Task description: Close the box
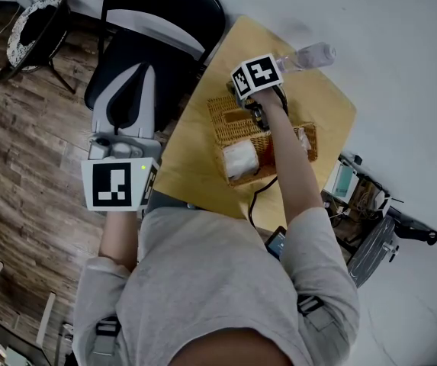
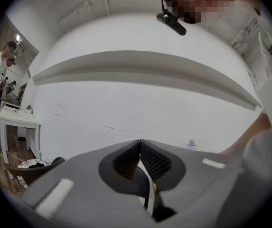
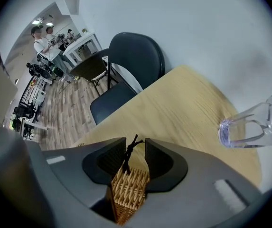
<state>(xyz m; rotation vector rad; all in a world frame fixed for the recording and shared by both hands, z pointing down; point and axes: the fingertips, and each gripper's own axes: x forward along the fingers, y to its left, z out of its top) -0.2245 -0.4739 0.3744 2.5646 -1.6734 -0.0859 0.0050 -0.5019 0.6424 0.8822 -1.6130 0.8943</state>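
A wicker box point(image 1: 306, 142) stands on a small wooden table point(image 1: 199, 162), with something white point(image 1: 240, 159) inside it. Its wicker lid point(image 1: 227, 118) is swung up at the box's far side. My right gripper point(image 1: 258, 117) is at the lid's edge. In the right gripper view the lid point(image 3: 128, 189) and its black cord loop point(image 3: 127, 153) sit between the jaws of the right gripper point(image 3: 135, 145), which are shut on the lid. My left gripper point(image 1: 138, 78) hangs left of the table over a chair. In its own view the left gripper point(image 2: 139, 142) is shut on nothing and faces a white wall.
A clear plastic bottle point(image 1: 310, 56) lies at the table's far edge, also seen as the bottle point(image 3: 254, 125) right of my jaws. A black chair point(image 1: 161, 21) stands left of the table. Equipment point(image 1: 374, 219) sits on the floor at right. People point(image 3: 41, 42) stand far off.
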